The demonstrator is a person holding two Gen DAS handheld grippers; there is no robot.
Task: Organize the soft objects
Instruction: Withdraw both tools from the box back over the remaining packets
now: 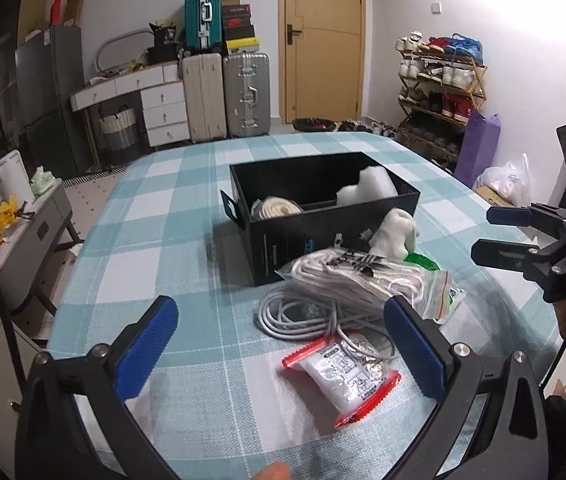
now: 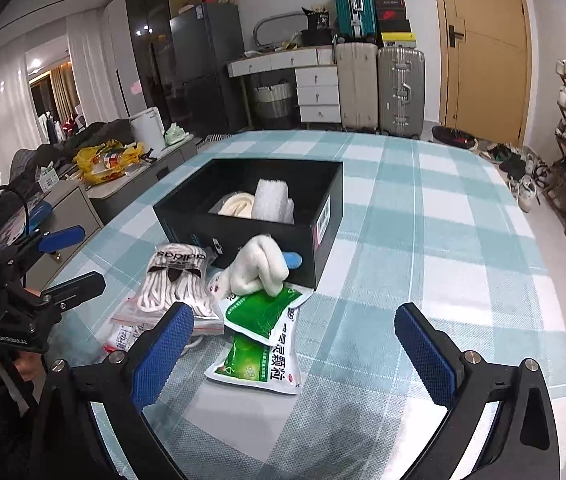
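Loose soft items lie in a pile on the checked counter [image 2: 423, 240], just in front of the black box [image 2: 323, 216], which already holds a cream roll and a white foam piece.

Handling, judged from appearance:
- White sock bundle [image 2: 261, 266]: light, soft, compressible. It leans against the box front and rests on the green sachets [image 2: 261, 334]. A pinch across the knotted middle should hold; the fabric will give, so the jaws need to close well in.
- Green sachets: flat, glossy film, probably slippery; the edge seam looks the surest place to take.
- Bagged white laces [image 1: 357, 276]: the plastic cover may slide; best taken through the bulk.
- Grey cable coil [image 1: 303, 316]: springy, loops could snag or trail.
- Red-edged packet [image 1: 343, 380]: thin, light, lying flat.

Positions: left hand-held gripper [image 1: 279, 350] is spread wide and empty, low over the counter; the red-edged packet lies between its fingers, nearer the right one, with the coil just beyond. Right hand-held gripper [image 2: 295, 350] is likewise spread and empty; the green sachets lie between its fingers, the sock bundle just past them.
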